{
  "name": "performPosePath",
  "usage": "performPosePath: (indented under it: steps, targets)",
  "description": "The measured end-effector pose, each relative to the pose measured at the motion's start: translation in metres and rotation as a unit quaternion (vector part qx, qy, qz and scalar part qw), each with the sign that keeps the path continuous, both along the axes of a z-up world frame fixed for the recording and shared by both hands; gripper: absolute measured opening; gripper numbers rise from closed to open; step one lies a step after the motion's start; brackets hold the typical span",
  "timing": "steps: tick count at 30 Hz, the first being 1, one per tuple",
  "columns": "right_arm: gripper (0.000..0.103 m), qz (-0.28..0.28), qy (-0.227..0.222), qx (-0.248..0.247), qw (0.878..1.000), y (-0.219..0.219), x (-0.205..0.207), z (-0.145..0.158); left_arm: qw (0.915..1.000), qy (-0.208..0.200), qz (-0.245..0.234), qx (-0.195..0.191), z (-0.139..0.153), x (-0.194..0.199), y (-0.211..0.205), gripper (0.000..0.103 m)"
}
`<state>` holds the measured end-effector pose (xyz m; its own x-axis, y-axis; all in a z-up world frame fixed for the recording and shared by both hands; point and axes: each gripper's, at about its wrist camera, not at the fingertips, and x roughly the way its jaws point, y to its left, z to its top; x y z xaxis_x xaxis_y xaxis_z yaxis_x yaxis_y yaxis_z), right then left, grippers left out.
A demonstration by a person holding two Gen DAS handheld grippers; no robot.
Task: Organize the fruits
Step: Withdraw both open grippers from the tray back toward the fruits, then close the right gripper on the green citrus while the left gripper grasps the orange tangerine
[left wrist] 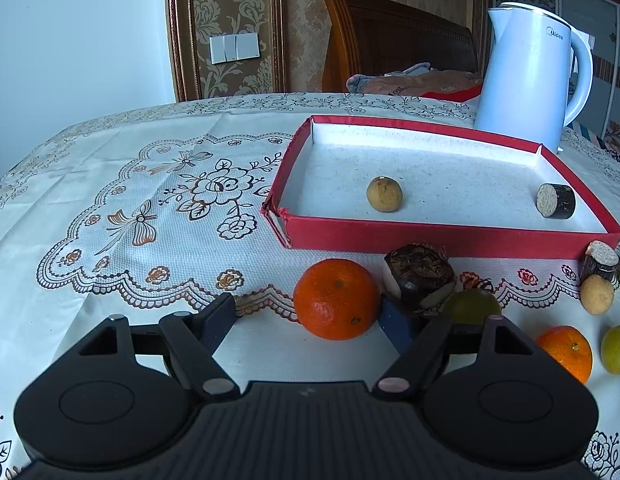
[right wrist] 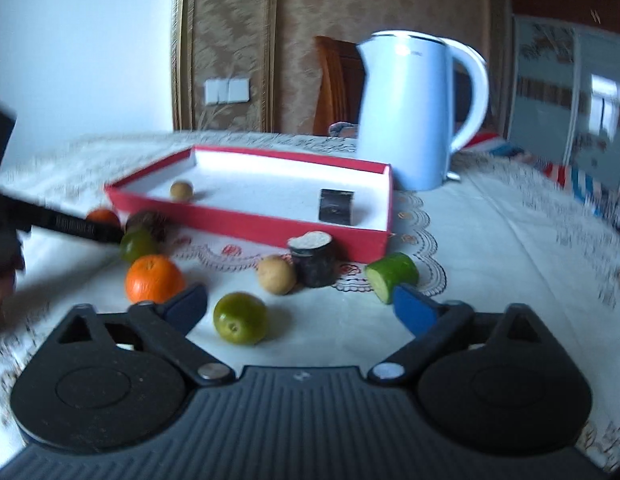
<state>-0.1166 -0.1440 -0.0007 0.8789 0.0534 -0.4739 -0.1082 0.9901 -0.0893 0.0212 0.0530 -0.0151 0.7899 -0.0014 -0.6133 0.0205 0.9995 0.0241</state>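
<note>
Patterned tablecloth (left wrist: pixel 158 208) beneath both grippers (jaws wide), left gripper (left wrist: pixel 310 320) around orange (left wrist: pixel 336 298).

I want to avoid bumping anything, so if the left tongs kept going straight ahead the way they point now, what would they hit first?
Most likely the orange. It lies just ahead of the open left tongs, roughly between the fingertips, with the red box behind it. Depth is hard to judge here.
</note>
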Motion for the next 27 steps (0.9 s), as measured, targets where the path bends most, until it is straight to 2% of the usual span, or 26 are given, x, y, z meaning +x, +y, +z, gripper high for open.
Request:
performPosePath:
  steps: [3,6,10,15,22,27]
  targets:
    - [0.094,0.004,0.000,-0.004,1.000,0.007,0.001,0.002,1.0000,0.000,0.000,0.001,0.000,0.000,0.000,0.078]
    - [0.088,0.008,0.011,-0.016,1.000,0.015,0.006,0.000,1.0000,0.000,0.000,0.000,0.000,0.000,0.000,0.078]
    - [0.085,0.017,0.017,-0.025,0.999,0.021,0.009,-0.002,1.0000,0.000,0.001,0.001,0.000,0.000,0.000,0.078]
    - [0.068,0.020,0.047,-0.025,0.998,0.021,0.019,-0.006,1.0000,0.000,0.001,0.002,-0.001,0.000,0.000,0.078]
    - [0.068,0.018,0.060,-0.011,0.998,0.019,0.024,-0.009,1.0000,0.000,0.001,0.002,0.000,0.000,0.000,0.078]
    - [0.063,0.021,0.069,-0.016,0.997,0.021,0.027,-0.011,1.0000,0.000,0.001,0.002,0.000,0.000,0.001,0.078]
